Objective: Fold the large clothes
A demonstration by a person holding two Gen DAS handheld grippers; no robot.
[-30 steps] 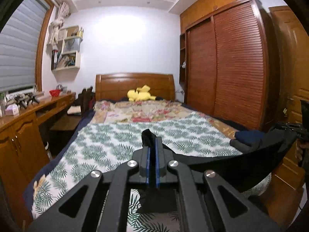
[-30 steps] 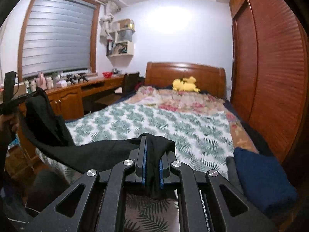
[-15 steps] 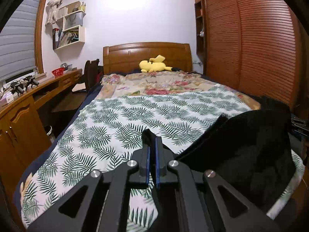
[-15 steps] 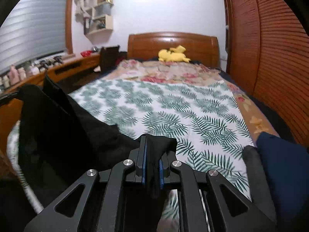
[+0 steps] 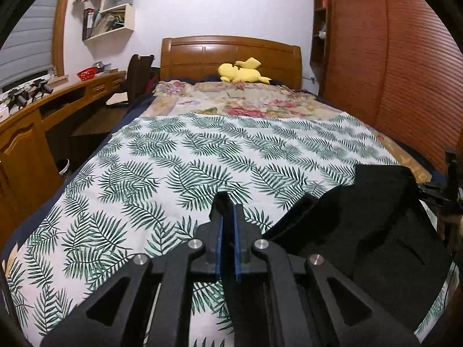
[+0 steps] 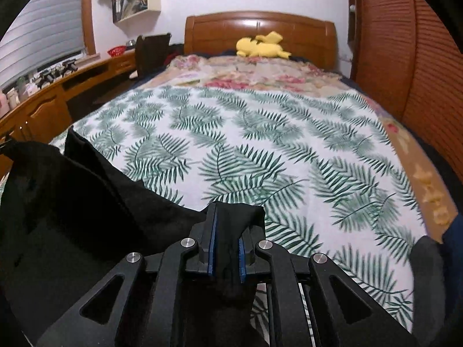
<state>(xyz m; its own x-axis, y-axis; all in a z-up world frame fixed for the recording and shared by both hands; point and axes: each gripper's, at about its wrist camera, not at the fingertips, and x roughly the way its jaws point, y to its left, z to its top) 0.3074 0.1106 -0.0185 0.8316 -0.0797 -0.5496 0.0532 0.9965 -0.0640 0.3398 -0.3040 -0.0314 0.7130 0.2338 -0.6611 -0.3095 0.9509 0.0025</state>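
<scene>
Closest to the cameras: the left gripper (image 5: 227, 217) has its jaws pinched down on an edge of the black garment (image 5: 361, 231), with dark cloth sandwiched between the blue pads. The right gripper (image 6: 227, 231) is doing the same thing on another bit of the same garment (image 6: 72, 196), and a bunched fold of black fabric sticks up between its fingers. Both pairs of jaws have just been easing open a little, but the cloth is clearly clamped in each.

The garment sags between the two grippers, and its bulk slumps over the near end of the bed, on top of the leaf-print cover (image 5: 188, 159). In the right wrist view, something dark blue (image 6: 454, 245) sits at the far right edge, too cut off to tell what it is.

Farther up the bed there's a floral blanket (image 5: 246, 101), then a yellow plush toy (image 5: 243, 70) lying against the wooden headboard (image 5: 202, 55). A wooden desk (image 5: 58, 101) runs along the left wall with a red basket (image 5: 86, 73) on it, and a slatted wardrobe (image 5: 376, 57) fills the right side.
</scene>
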